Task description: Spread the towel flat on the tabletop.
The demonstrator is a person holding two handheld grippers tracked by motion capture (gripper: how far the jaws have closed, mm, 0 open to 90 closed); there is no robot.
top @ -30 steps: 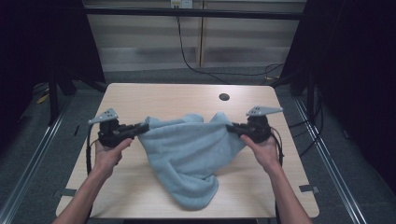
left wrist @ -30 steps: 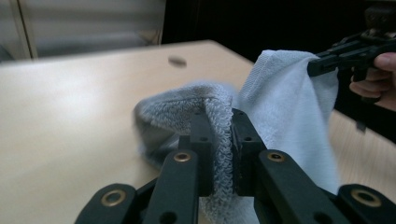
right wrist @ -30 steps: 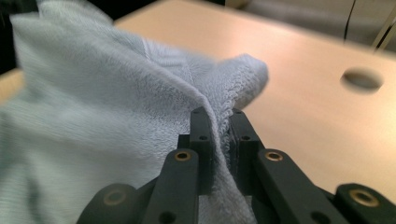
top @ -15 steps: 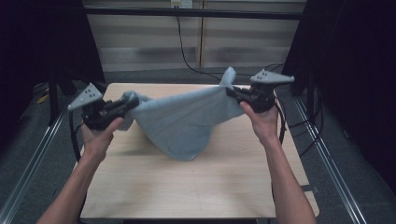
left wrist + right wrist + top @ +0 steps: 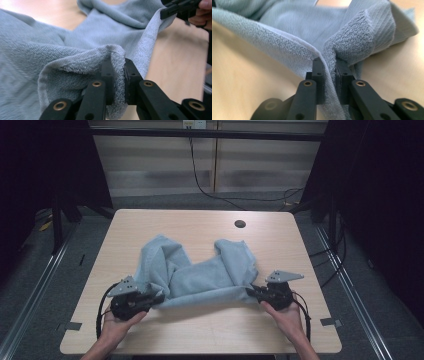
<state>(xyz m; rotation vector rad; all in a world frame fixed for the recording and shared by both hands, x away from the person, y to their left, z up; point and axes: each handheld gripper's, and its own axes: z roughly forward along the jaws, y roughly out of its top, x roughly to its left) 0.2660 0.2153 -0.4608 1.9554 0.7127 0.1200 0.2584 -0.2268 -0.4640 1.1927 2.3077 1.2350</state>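
Blue towel (image 5: 200, 272) lies on table (image 5: 150, 222), near edge stretched between my grippers. Left gripper (image 5: 117, 75) pinches one corner, right gripper (image 5: 329, 72) pinches other; both jaws have just been opening slightly, cloth still between them. Risk I see: far part is bunched in two humps, so release now leaves wrinkles.
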